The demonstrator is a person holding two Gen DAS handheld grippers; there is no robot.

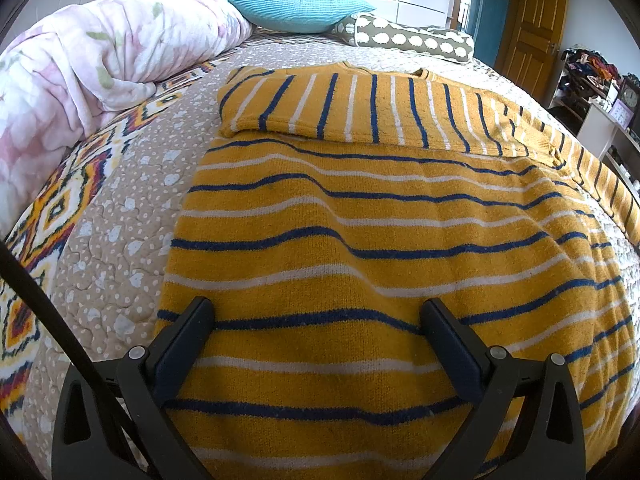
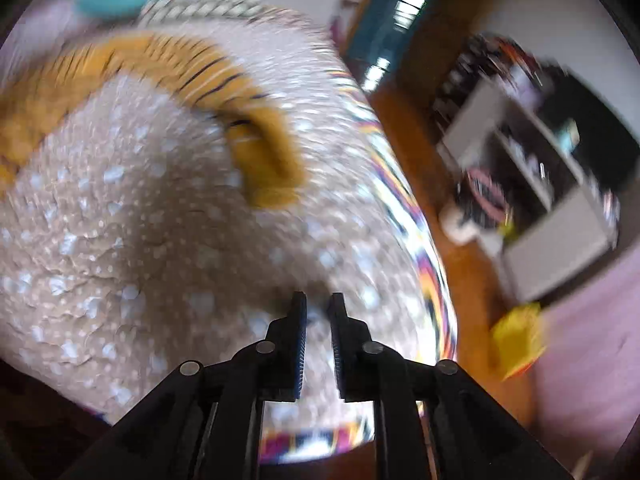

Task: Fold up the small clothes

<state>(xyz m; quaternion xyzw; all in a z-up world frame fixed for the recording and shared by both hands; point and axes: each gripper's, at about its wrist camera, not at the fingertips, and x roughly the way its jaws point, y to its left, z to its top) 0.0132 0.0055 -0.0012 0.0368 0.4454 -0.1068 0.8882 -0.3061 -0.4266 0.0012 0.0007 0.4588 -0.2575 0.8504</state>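
A mustard sweater (image 1: 360, 220) with blue and white stripes lies flat on the bedspread (image 1: 120, 200). One sleeve (image 1: 320, 108) is folded across its chest; the other sleeve (image 1: 600, 176) trails off to the right. My left gripper (image 1: 316, 308) stands wide open just above the sweater's lower body, with only flat knit between its fingers. The right wrist view is blurred. There my right gripper (image 2: 318, 298) hovers over bare bedspread (image 2: 120, 240), its jaws a narrow gap apart with nothing between them. The loose sleeve's cuff (image 2: 264, 160) lies ahead of it.
A floral quilt (image 1: 80, 60) is bunched at the bed's left. A teal pillow (image 1: 296, 8) and a spotted bolster (image 1: 412, 38) lie at the head. The bed's right edge drops to a wooden floor (image 2: 472, 280) with grey shelving (image 2: 540, 200) and a yellow object (image 2: 516, 336).
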